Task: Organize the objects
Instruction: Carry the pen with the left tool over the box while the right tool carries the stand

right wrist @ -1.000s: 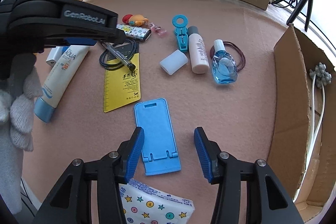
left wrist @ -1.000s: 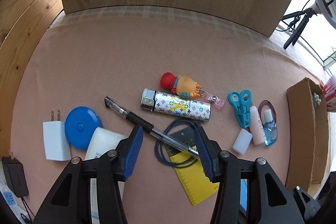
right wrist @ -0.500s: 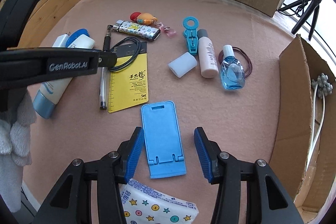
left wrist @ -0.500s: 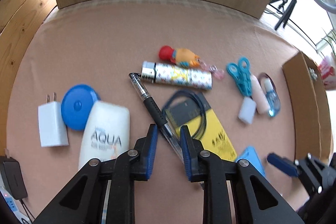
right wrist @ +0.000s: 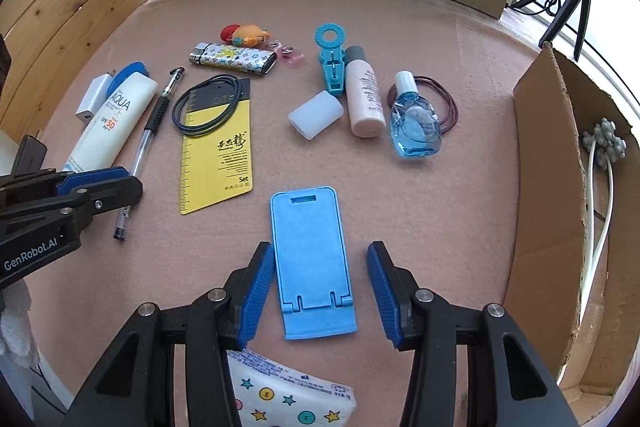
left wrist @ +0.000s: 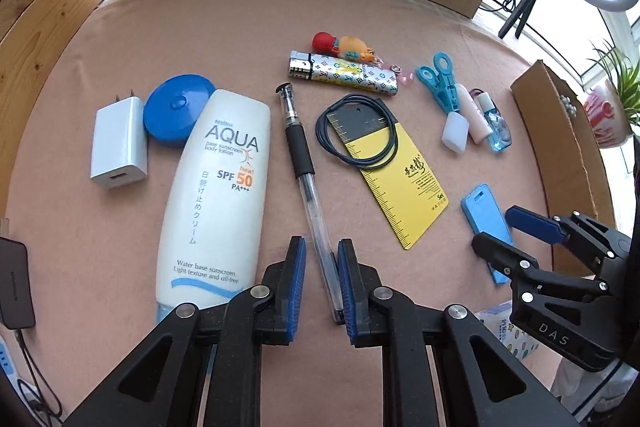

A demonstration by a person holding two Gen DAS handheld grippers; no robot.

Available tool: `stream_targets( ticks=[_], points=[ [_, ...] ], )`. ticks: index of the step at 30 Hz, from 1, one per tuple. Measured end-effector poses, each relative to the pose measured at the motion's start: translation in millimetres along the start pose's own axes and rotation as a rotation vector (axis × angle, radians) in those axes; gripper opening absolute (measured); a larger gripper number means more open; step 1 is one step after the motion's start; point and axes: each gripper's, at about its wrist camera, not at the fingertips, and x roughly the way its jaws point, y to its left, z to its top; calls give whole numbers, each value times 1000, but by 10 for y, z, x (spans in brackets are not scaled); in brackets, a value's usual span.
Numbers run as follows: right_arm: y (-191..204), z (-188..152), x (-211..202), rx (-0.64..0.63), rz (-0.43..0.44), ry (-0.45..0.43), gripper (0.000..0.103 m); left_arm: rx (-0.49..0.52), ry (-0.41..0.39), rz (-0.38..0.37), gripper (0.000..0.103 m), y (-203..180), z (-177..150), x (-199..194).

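A clear pen with a black grip (left wrist: 298, 143) lies on the pink mat beside a white AQUA sunscreen tube (left wrist: 216, 195). My left gripper (left wrist: 322, 247) straddles the pen's rear end. Its jaws stand narrowly apart, with mat showing between the left pad and the pen, which brushes the right pad. In the right wrist view the pen (right wrist: 156, 115) rests flat and the left gripper (right wrist: 108, 183) sits over its tail. My right gripper (right wrist: 320, 255) stands open on either side of a blue phone stand (right wrist: 308, 227), not touching it.
A yellow ruler card (left wrist: 404, 187) carries a black cord loop (left wrist: 356, 131). Around it lie a white charger (left wrist: 118, 143), blue round case (left wrist: 176, 109), patterned lighter (left wrist: 344, 77), blue clip (left wrist: 440, 83) and small bottles (right wrist: 414, 123). A cardboard box (right wrist: 548, 155) stands right and a tissue pack (right wrist: 288, 399) lies near.
The pen swung off the ruler card and now lies parallel to the sunscreen tube. My left gripper's jaws narrowed around it and drew back toward its tail. The right gripper stayed over the phone stand.
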Motion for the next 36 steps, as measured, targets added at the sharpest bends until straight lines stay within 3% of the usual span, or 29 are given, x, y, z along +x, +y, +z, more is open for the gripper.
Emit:
stream_targets(
  ticks=[1,3,4,11,12,15,21,24,27,36],
  points=[
    [-26,6,0,6,-1,1,43,-10,5,-8,21,18,19,2],
    [-84,21,-4,20,10,6,46,-26,8,-19,37,34,52,7],
    [-110,22,-12,31,18,8,46,-26,2,-14,40,29,81,7],
    [-156,13,-15,44,36,22,47,-9,8,18,41,-16,292,94],
    [-139,17,-12,39,30,21,47,-7,8,23,40,-21,309,97],
    [-85,38,1,15,26,24,47,-15,6,37,24,16,337,106],
    [-30,57,35,-6,7,27,47,-49,7,11,10,219,414,123],
    [-31,49,30,-9,9,24,44,-61,8,-3,10,269,376,104],
    [-78,33,11,8,8,14,33,-80,7,-23,9,310,313,77],
    [-298,-74,-73,121,85,-16,33,-121,-15,-90,9,258,20,-154]
  ],
)
